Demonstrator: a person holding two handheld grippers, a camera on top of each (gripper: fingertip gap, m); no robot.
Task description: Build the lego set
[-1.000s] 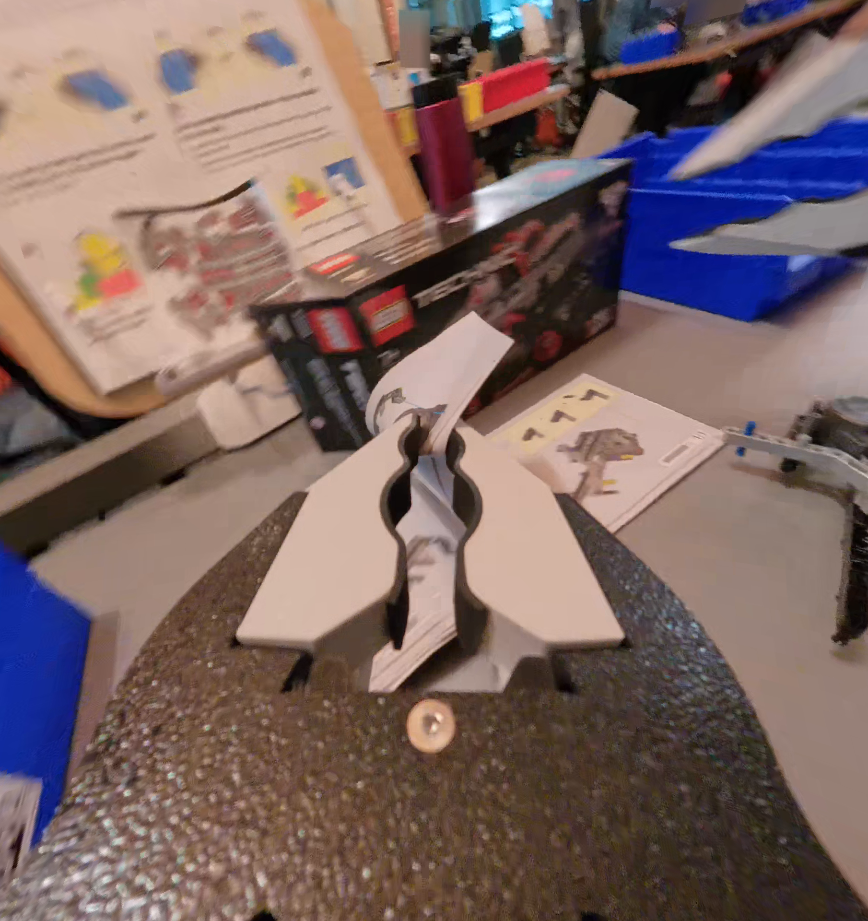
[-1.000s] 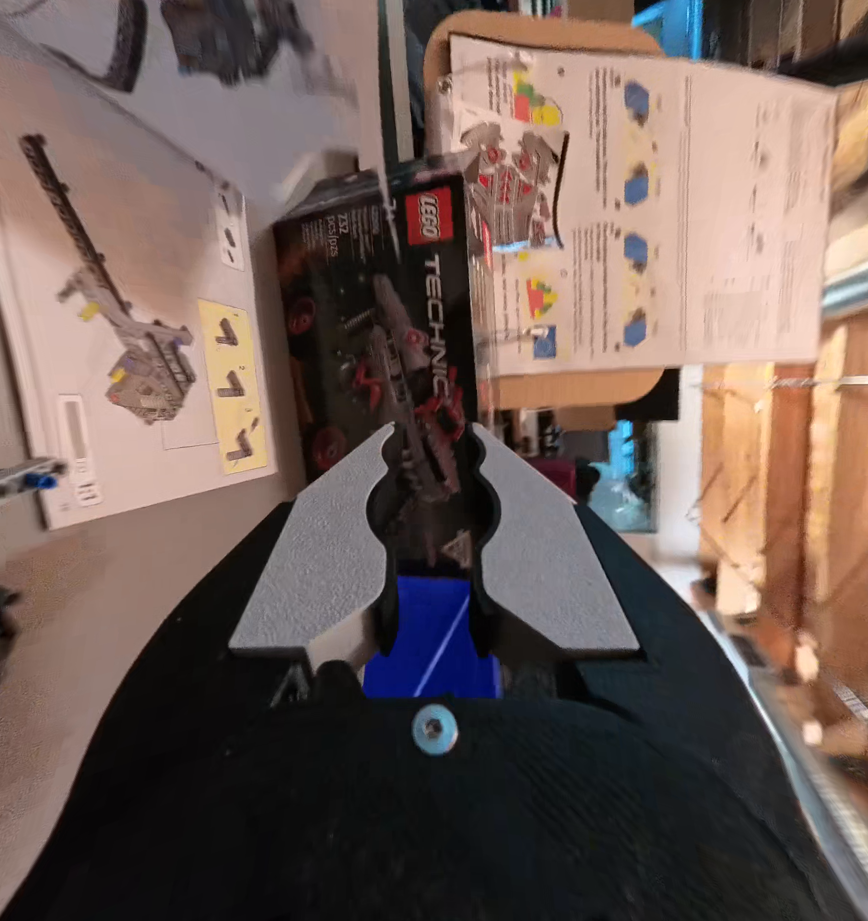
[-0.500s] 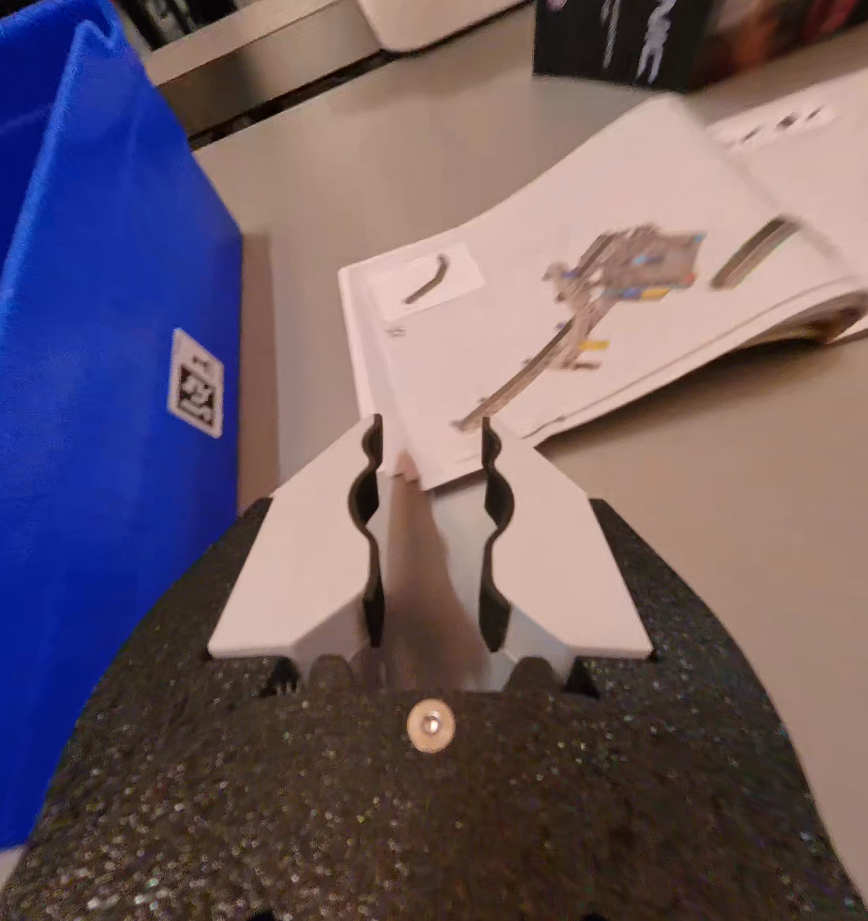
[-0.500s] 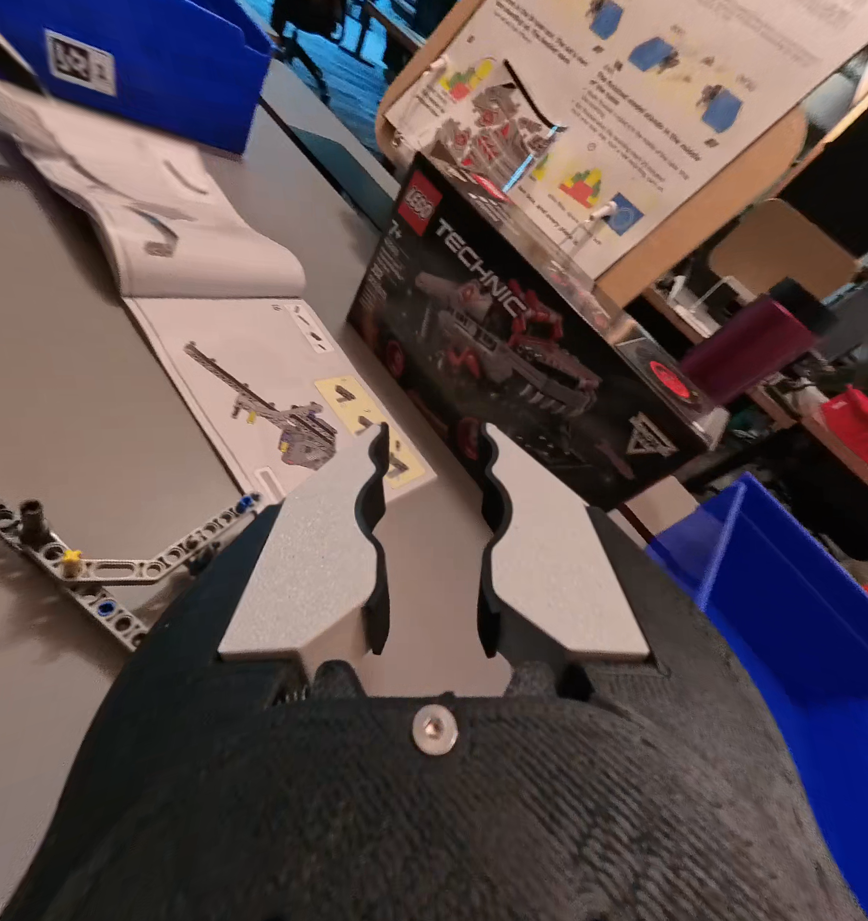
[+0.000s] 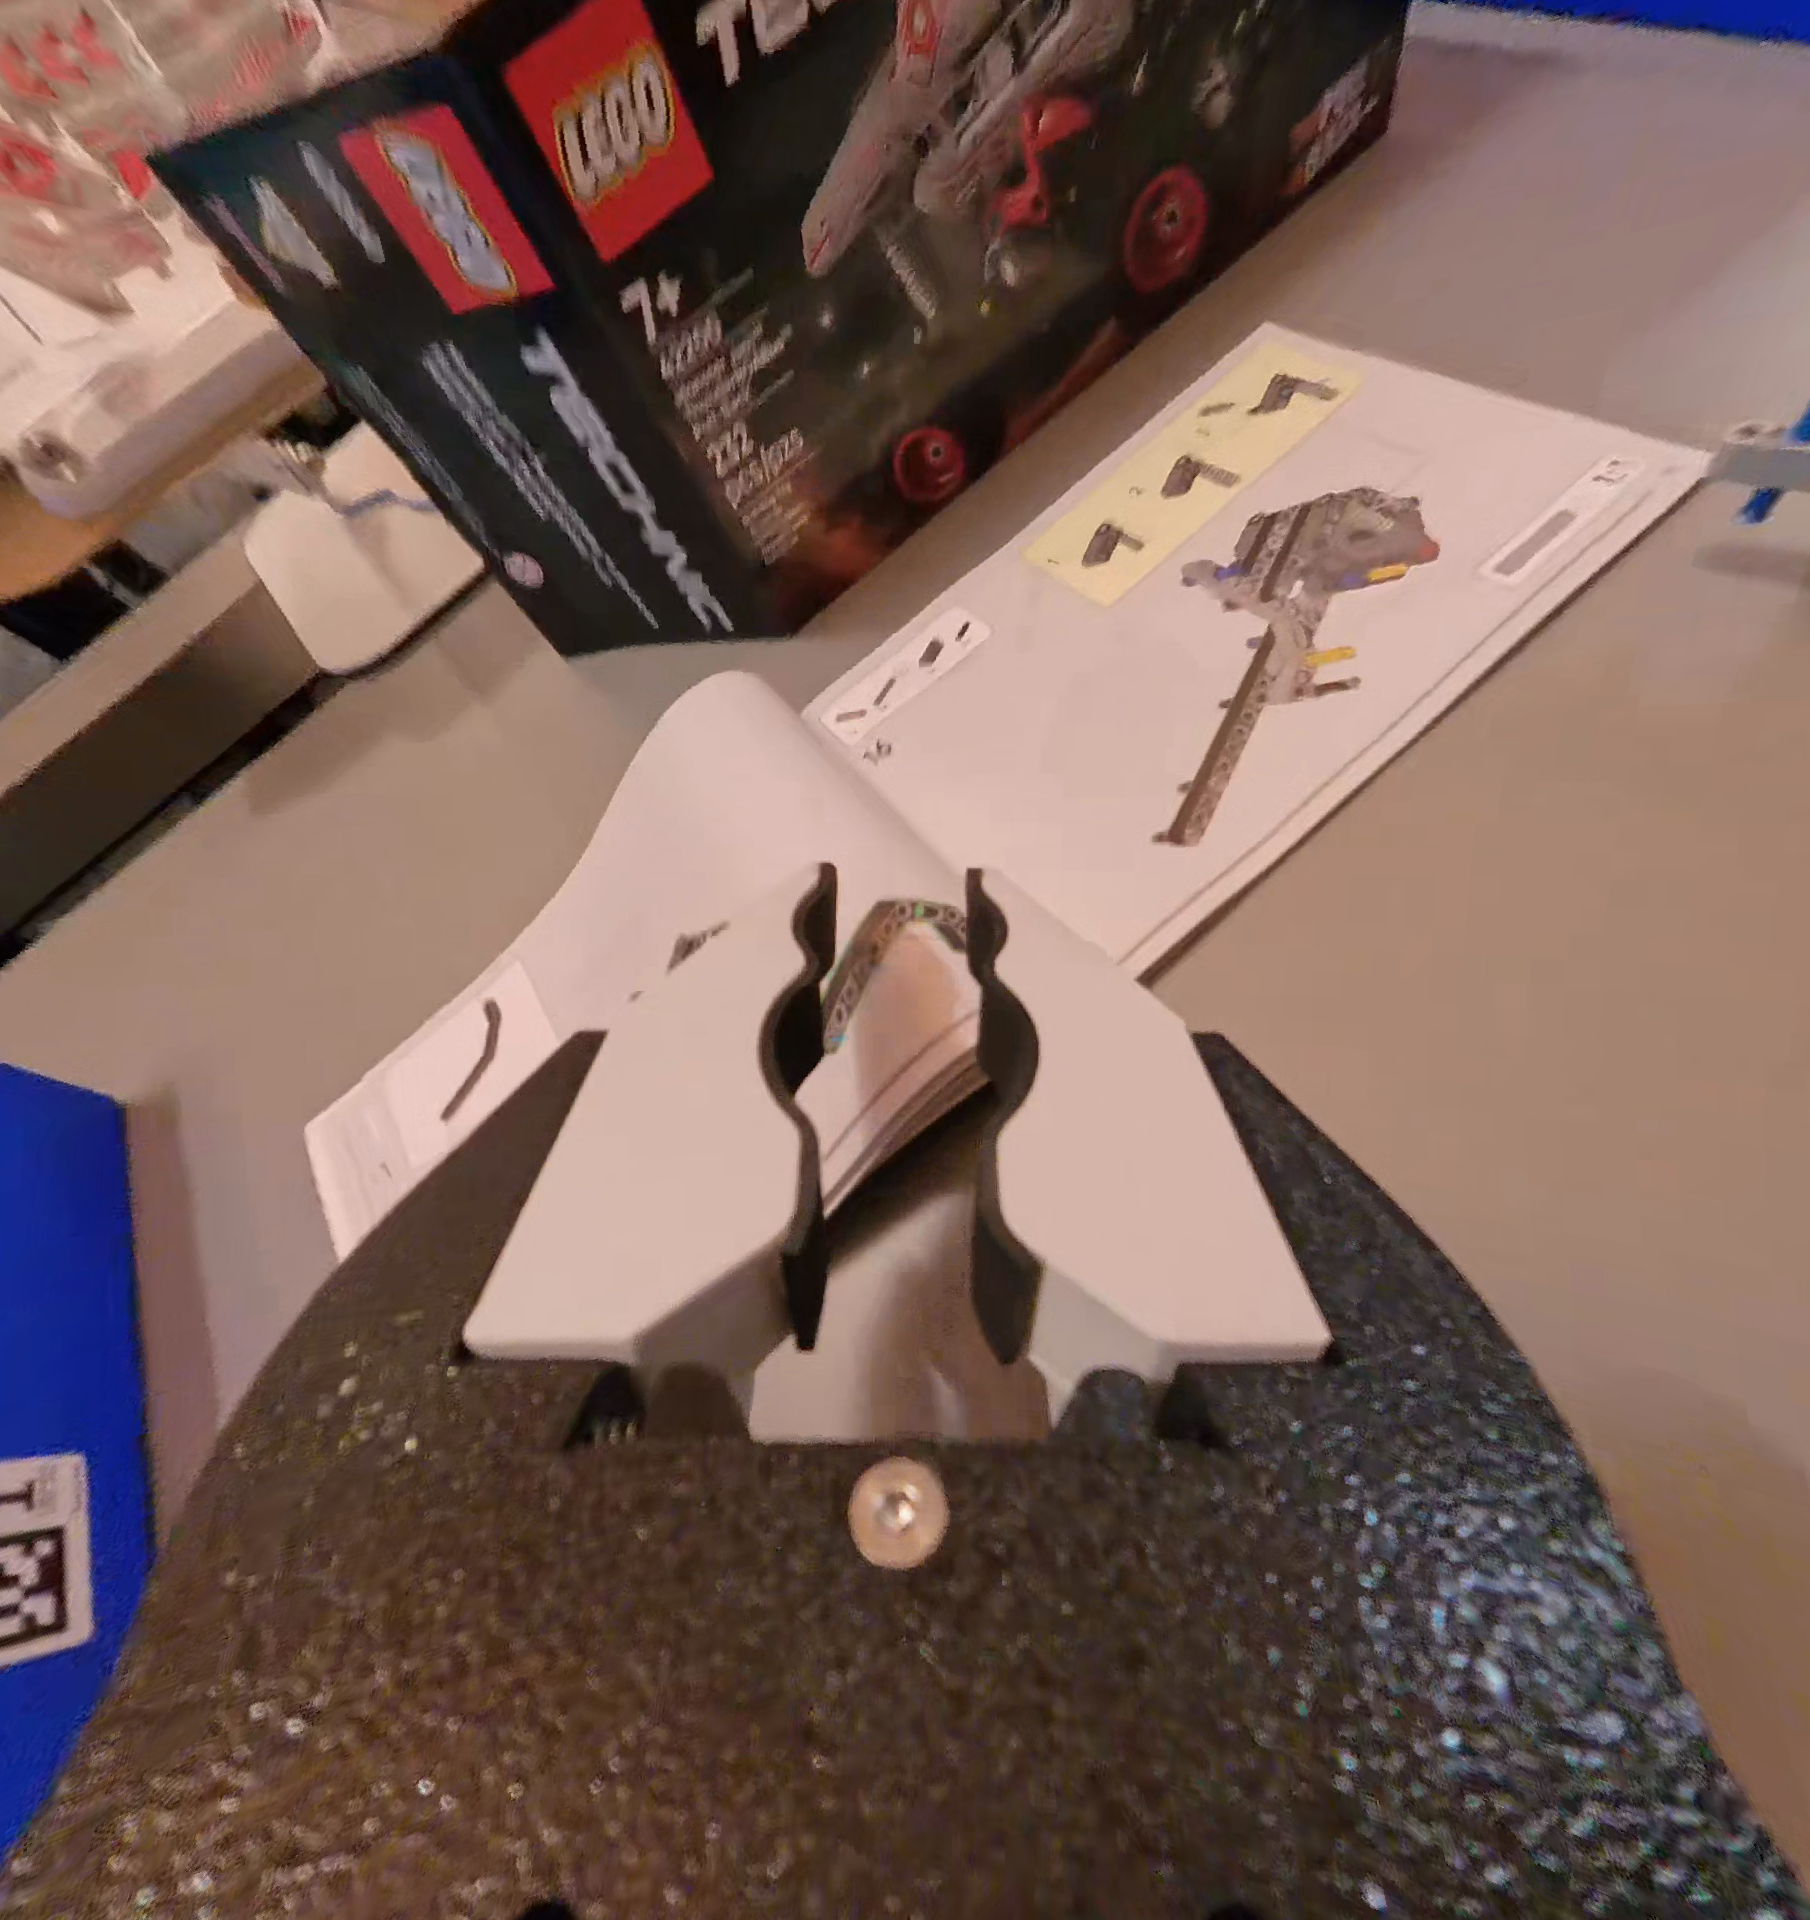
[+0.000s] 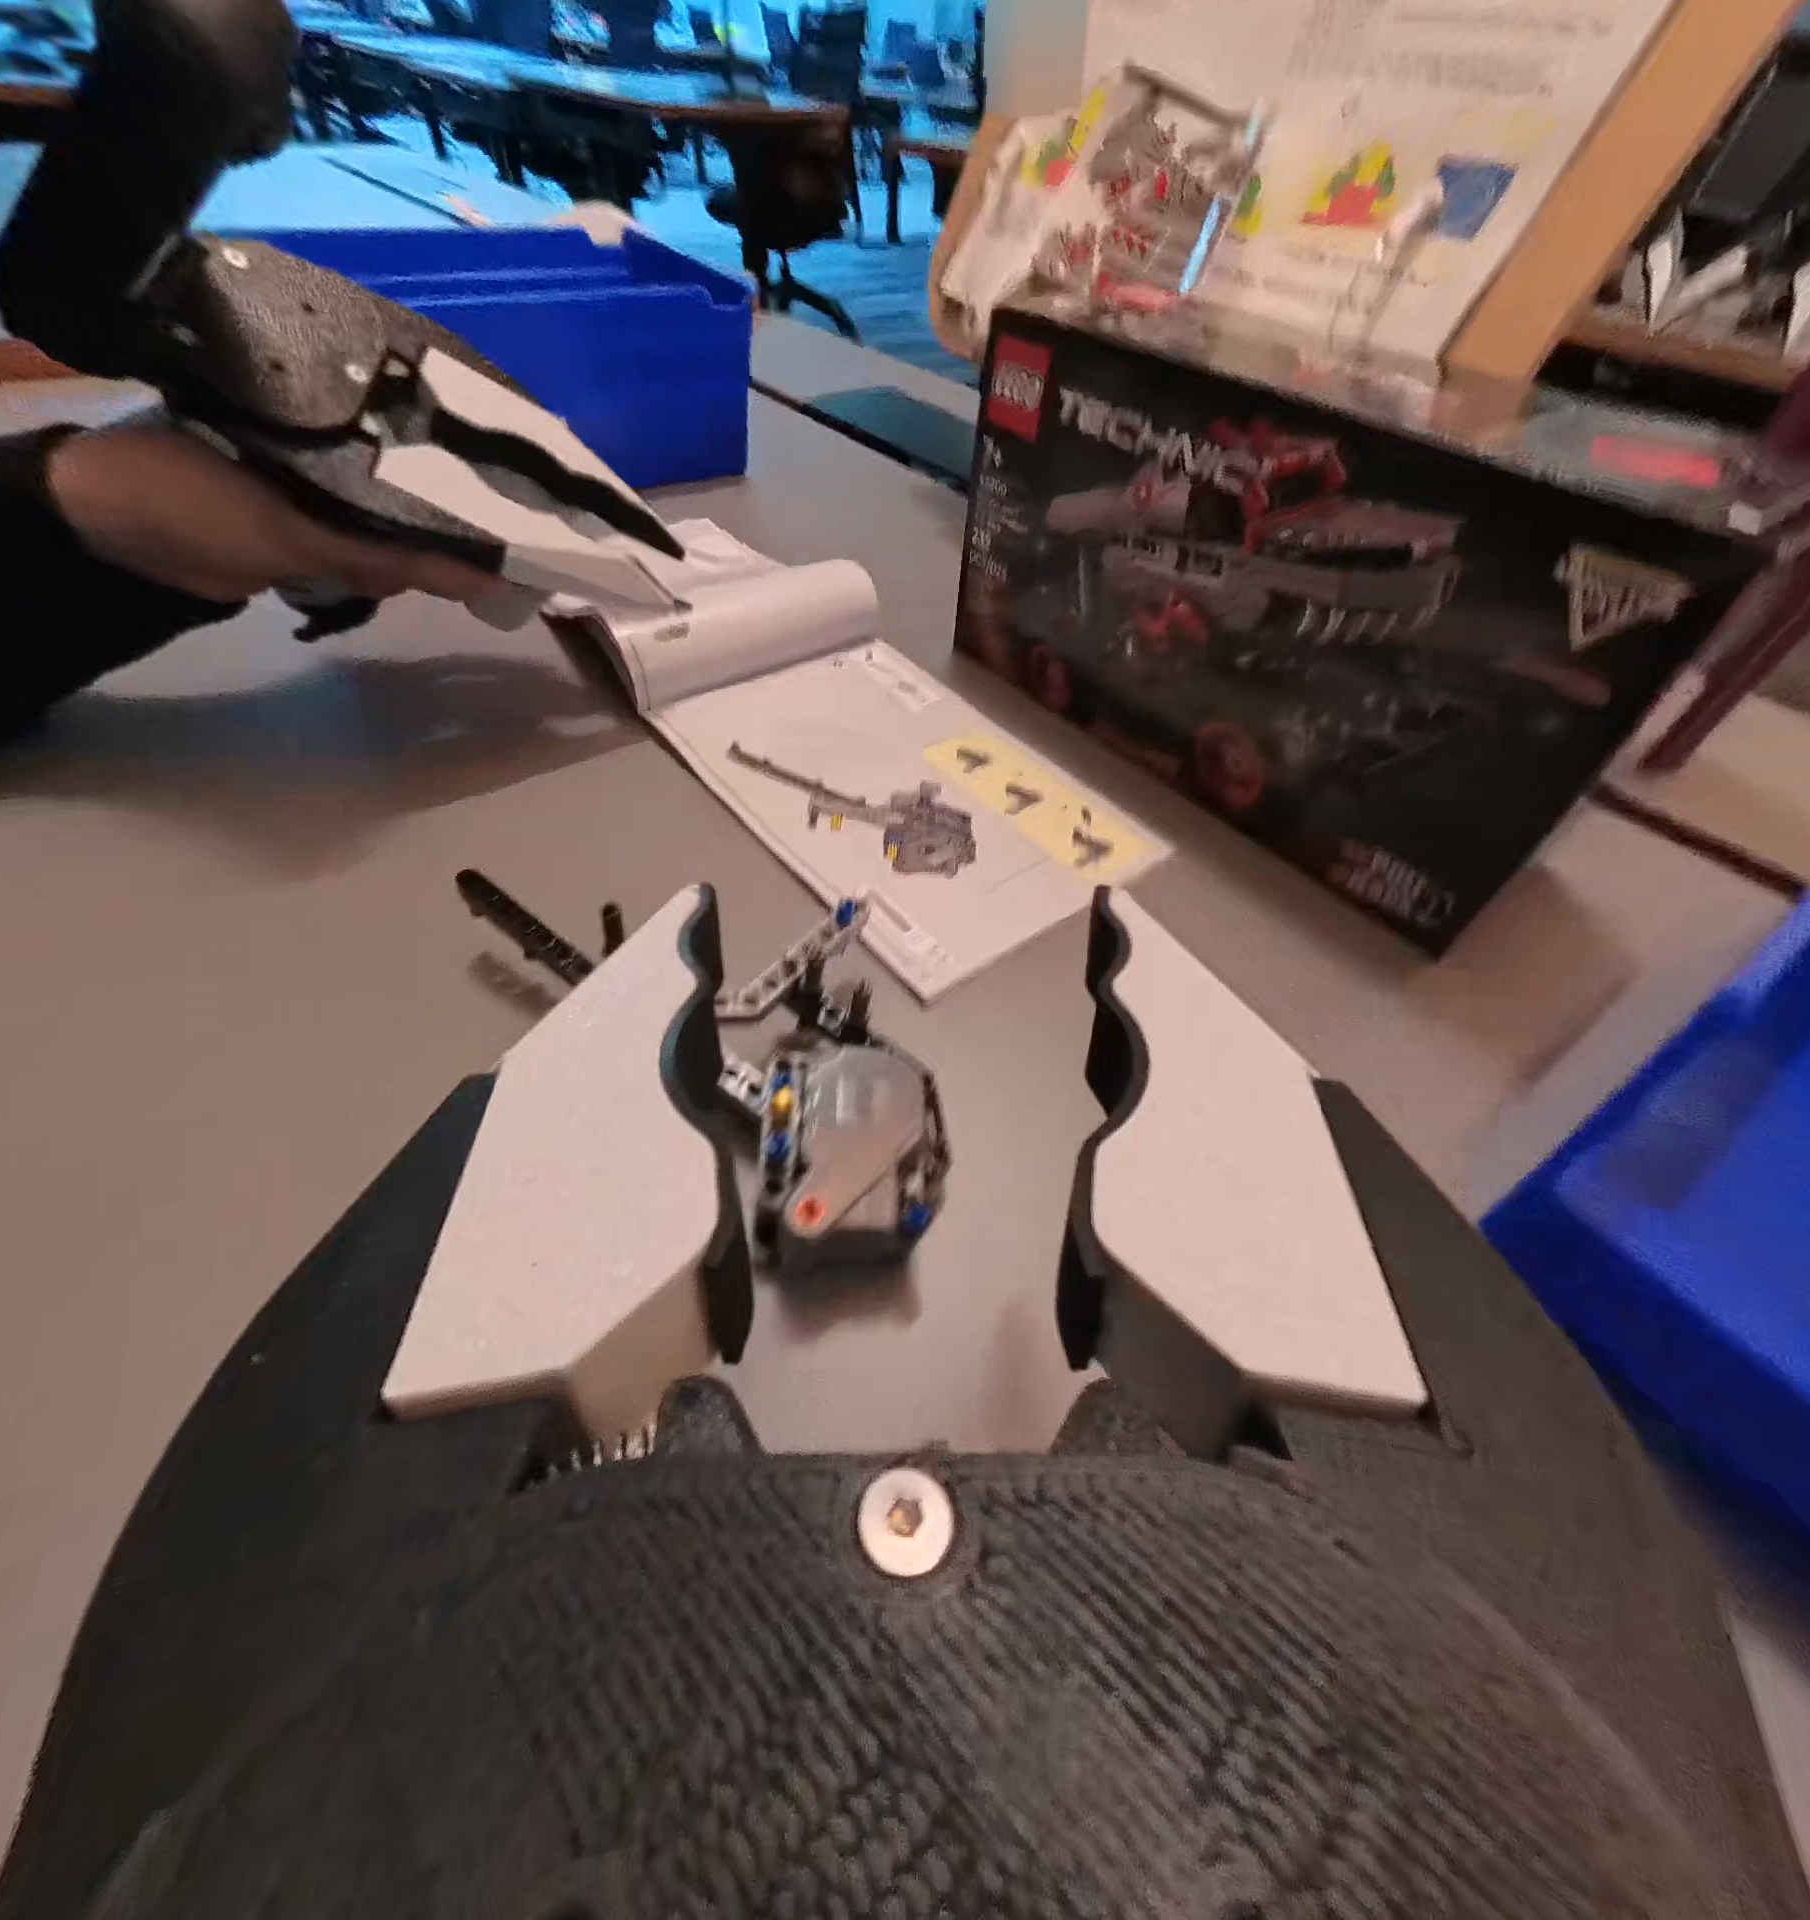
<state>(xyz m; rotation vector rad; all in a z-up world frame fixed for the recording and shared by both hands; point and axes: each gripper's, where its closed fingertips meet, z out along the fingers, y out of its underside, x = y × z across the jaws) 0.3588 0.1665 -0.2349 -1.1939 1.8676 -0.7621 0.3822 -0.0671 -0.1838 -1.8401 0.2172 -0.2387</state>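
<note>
The open instruction booklet lies on the grey table, its left pages curled up in a stack. My left gripper is open, its tips low over that curled stack and a little apart. From the right wrist view, the left gripper rests its tips on the booklet. My right gripper is wide open and empty, just above the partly built grey assembly, which lies on the table between the jaws. A long black beam lies to its left.
The black set box stands behind the booklet and also shows in the right wrist view. A blue bin sits close on the left. Other blue bins stand at the back and close on the right. A poster board leans behind the box. The grippers' ends are close to 25 cm from one another.
My left gripper let go of the page it held and now hovers open over the turned pages. My right gripper swung down to the assembly and opened wider.
</note>
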